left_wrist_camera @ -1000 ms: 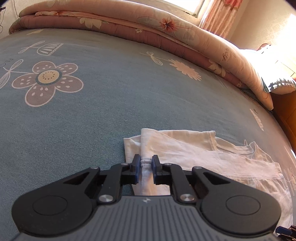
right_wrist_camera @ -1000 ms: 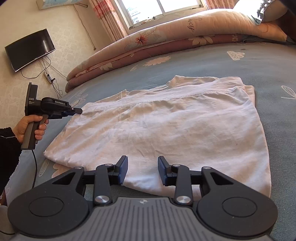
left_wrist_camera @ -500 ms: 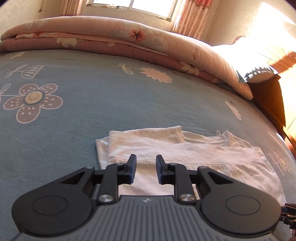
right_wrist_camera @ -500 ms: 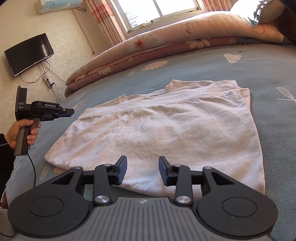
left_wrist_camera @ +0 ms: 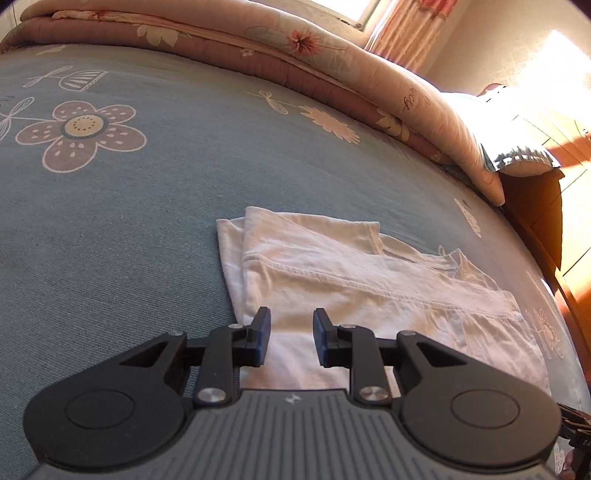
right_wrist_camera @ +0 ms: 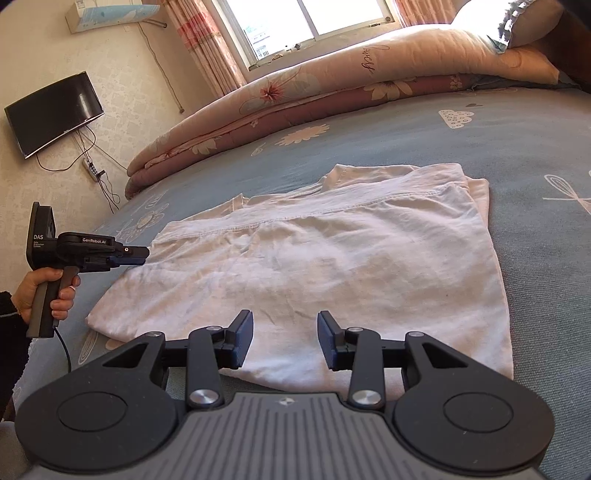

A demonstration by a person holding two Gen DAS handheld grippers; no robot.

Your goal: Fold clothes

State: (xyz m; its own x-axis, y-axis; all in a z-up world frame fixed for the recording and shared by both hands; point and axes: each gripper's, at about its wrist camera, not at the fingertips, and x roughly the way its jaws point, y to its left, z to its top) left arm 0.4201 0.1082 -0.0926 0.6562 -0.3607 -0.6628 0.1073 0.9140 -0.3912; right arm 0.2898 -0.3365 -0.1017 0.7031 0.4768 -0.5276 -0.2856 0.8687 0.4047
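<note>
A white shirt [right_wrist_camera: 317, 258] lies folded flat on the blue flowered bedspread [right_wrist_camera: 535, 155], its hem seam running across it. The same shirt [left_wrist_camera: 351, 291] fills the lower right of the left wrist view. My left gripper [left_wrist_camera: 291, 341] hovers over the shirt's near edge; its jaws are opening and nothing is between them. The right wrist view shows that left gripper [right_wrist_camera: 142, 254] at the shirt's left edge, held by a hand [right_wrist_camera: 44, 291]. Over the shirt's near hem, my right gripper [right_wrist_camera: 286, 341] stands open, gripping nothing.
A rolled pink floral quilt [right_wrist_camera: 332, 92] lies along the far side of the bed under the window [right_wrist_camera: 314, 22]. A pillow [left_wrist_camera: 524, 162] and wooden headboard [left_wrist_camera: 565, 240] are at the right. A wall TV [right_wrist_camera: 51, 114] hangs beyond the bed.
My left gripper let go of the shirt's edge, its jaws spread and it drew back from the cloth. The right gripper stayed in place over the near hem.
</note>
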